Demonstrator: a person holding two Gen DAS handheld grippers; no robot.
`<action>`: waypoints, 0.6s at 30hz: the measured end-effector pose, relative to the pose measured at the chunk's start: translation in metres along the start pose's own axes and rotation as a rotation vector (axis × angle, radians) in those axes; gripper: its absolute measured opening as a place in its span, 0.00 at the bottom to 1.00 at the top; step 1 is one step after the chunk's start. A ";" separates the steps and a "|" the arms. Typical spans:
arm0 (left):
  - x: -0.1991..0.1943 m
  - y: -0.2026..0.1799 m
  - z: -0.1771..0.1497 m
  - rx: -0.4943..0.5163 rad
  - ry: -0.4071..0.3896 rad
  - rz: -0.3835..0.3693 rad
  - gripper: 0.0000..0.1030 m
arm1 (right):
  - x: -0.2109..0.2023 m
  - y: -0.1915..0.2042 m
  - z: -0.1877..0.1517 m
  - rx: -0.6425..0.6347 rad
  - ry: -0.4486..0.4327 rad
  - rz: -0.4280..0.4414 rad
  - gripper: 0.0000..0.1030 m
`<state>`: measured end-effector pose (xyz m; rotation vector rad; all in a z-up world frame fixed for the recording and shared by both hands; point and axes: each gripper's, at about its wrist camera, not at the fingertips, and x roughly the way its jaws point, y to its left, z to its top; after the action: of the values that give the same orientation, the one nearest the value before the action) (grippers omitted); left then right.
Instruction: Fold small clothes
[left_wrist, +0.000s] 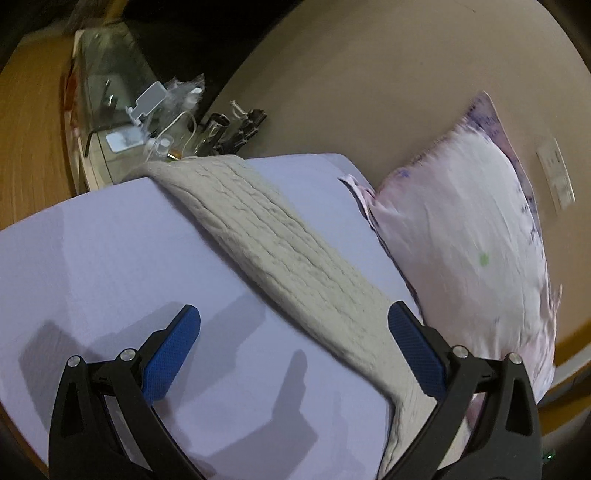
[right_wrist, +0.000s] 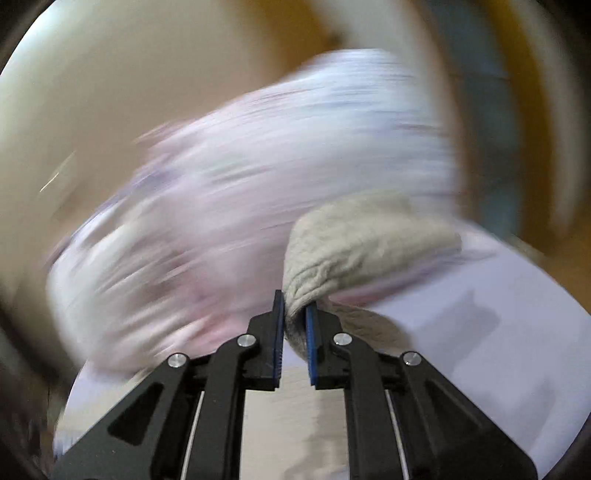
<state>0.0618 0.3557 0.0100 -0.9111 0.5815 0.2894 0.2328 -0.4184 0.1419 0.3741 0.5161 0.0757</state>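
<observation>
A grey ribbed knit garment (left_wrist: 280, 254) lies as a long strip across the lavender bed sheet (left_wrist: 110, 258), running from the far edge toward the lower right. My left gripper (left_wrist: 295, 325) is open and empty, hovering above the sheet with its right finger over the garment's near end. In the blurred right wrist view, my right gripper (right_wrist: 294, 314) is shut on an edge of the grey garment (right_wrist: 362, 243), which arches up and over to the right above the sheet (right_wrist: 498, 332).
A pink-white pillow (left_wrist: 461, 236) leans against the beige wall on the right; it fills the blurred background of the right wrist view (right_wrist: 240, 192). A glass-topped side table (left_wrist: 110, 110) with cables, bags and small dark items stands beyond the bed's far edge.
</observation>
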 end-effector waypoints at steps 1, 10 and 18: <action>0.001 0.000 0.003 -0.002 -0.004 0.007 0.99 | 0.009 0.039 -0.010 -0.073 0.038 0.065 0.10; 0.014 0.008 0.027 -0.069 -0.040 0.060 0.92 | 0.085 0.196 -0.129 -0.299 0.504 0.395 0.67; 0.029 0.015 0.052 -0.088 -0.045 0.140 0.09 | 0.071 0.092 -0.091 -0.096 0.411 0.271 0.78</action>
<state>0.0966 0.4064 0.0079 -0.9477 0.5955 0.4640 0.2511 -0.2913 0.0695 0.3329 0.8619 0.4453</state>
